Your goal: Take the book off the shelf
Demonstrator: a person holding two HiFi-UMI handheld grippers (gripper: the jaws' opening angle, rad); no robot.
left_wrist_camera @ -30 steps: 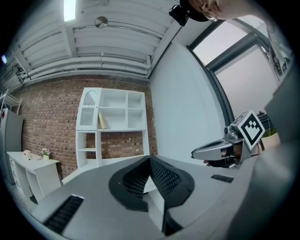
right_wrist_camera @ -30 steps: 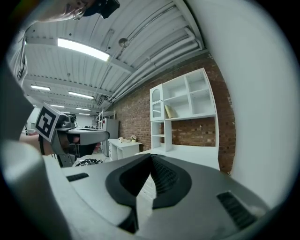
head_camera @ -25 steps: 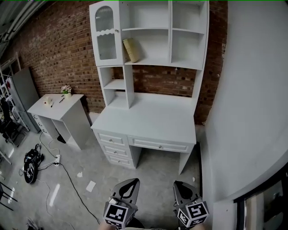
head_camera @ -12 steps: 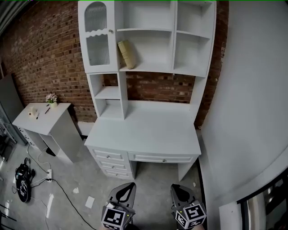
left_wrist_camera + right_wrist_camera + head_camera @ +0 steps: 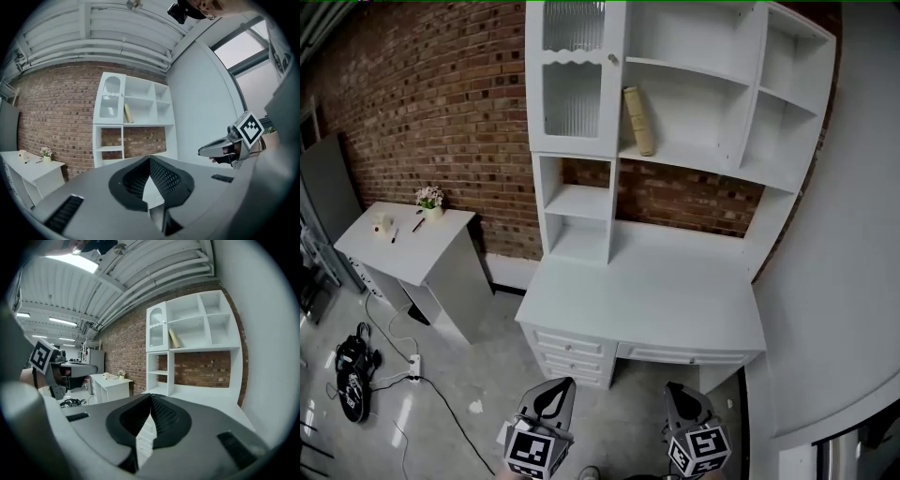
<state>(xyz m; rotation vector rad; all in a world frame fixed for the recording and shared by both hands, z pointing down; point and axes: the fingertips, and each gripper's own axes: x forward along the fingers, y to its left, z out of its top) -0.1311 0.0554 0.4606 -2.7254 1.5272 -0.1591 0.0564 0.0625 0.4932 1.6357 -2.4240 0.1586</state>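
Against the brick wall (image 5: 441, 103), the book (image 5: 638, 120) stood propped on the upper shelf (image 5: 703, 161) beside the glass-door cabinet (image 5: 572, 94), while the left tool (image 5: 562, 386) and right tool (image 5: 673, 390) hung low, jaws together and empty, apparently too far away to reach it.

Before us, the bare top of the desk (image 5: 666, 291) leaves open room. The shelf bay (image 5: 698, 117) holding the book (image 5: 638, 120) is open-fronted; a glass-doored cabinet (image 5: 573, 94) borders its left, and a grey wall (image 5: 853, 281) crowds our right.

shelf unit (image 5: 694, 103) top cut off, side table (image 5: 412, 253) objects too small to identify
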